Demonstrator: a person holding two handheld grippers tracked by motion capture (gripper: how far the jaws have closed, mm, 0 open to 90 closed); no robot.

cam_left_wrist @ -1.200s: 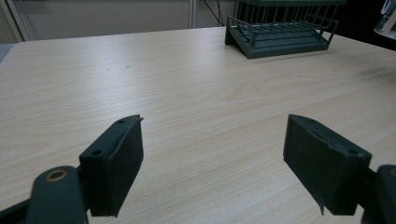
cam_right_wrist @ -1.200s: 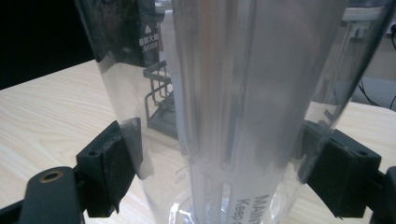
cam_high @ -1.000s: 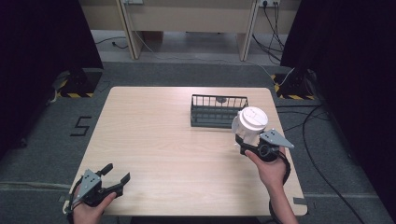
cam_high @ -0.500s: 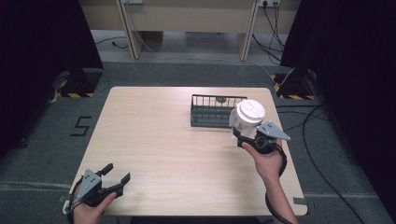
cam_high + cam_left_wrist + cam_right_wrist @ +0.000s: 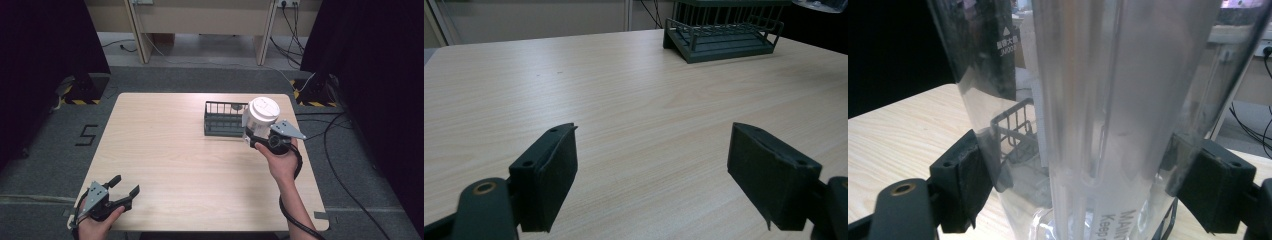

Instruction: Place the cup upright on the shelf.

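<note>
You are pinching the clear lidded cup [image 5: 261,118] upright in your right tongs [image 5: 252,136] just beside the wire rack [image 5: 223,120], likely to rack it, while your left tongs [image 5: 126,190] are resting spread and idle on the desk [image 5: 170,150].

Your right claw [image 5: 256,136] is black with a grey top plate; the jar [image 5: 260,120] is clear plastic, white-lidded, with white print. The rack [image 5: 223,120] is dark green-grey. The surface [image 5: 165,145] shows pale wood grain.
</note>
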